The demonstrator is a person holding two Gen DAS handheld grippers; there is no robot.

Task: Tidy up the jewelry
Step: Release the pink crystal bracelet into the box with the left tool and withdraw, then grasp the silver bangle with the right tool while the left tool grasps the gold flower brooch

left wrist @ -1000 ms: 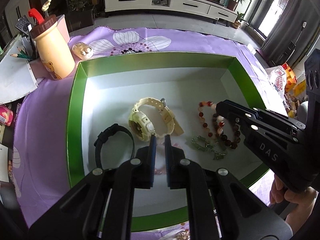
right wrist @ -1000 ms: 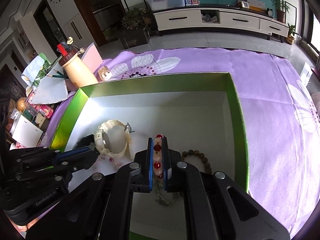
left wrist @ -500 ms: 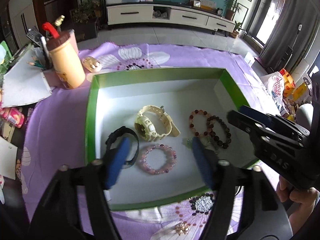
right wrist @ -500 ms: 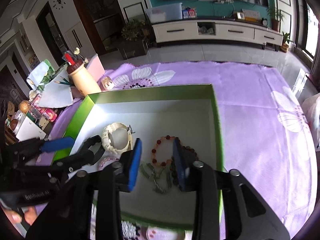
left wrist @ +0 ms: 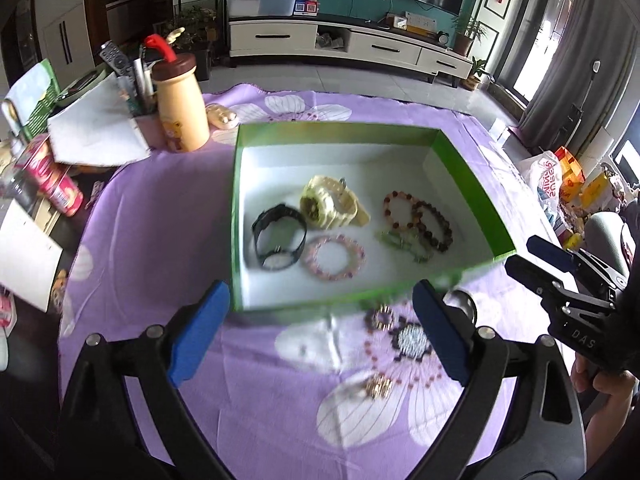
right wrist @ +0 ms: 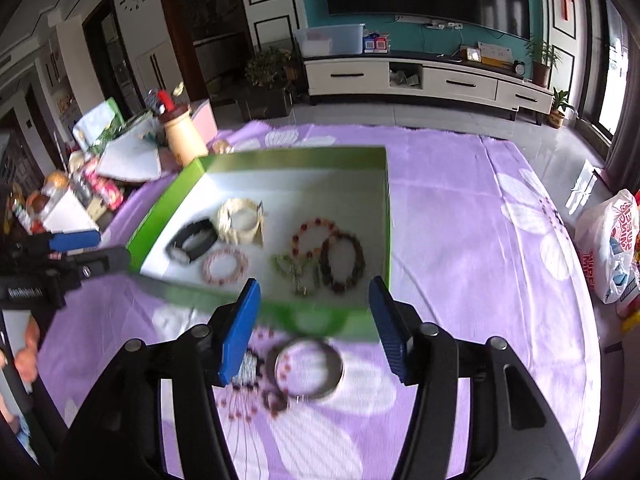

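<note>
A green box [left wrist: 336, 133] with a white floor holds a black watch [left wrist: 278, 236], a cream watch [left wrist: 329, 202], a pink bead bracelet [left wrist: 334, 258], a red bead bracelet [left wrist: 399, 210], a dark bead bracelet [left wrist: 434, 222] and a greenish chain [left wrist: 402, 242]. My left gripper [left wrist: 320, 332] is open and empty, held back above the cloth in front of the box. My right gripper [right wrist: 314, 324] is open and empty over the box's near edge [right wrist: 280, 312]. A silver bangle [right wrist: 308, 368] and small rings [left wrist: 382, 318] lie on the purple cloth before the box.
A purple flowered cloth [left wrist: 160, 220] covers the table. A cream bottle with a brown lid [left wrist: 180, 108], pens, papers and a red can [left wrist: 60, 192] stand at the left. A plastic bag [right wrist: 612, 248] sits past the table's right edge.
Both grippers opened, letting go of the pink and red bead bracelets into the box, then pulled back and up away from it.
</note>
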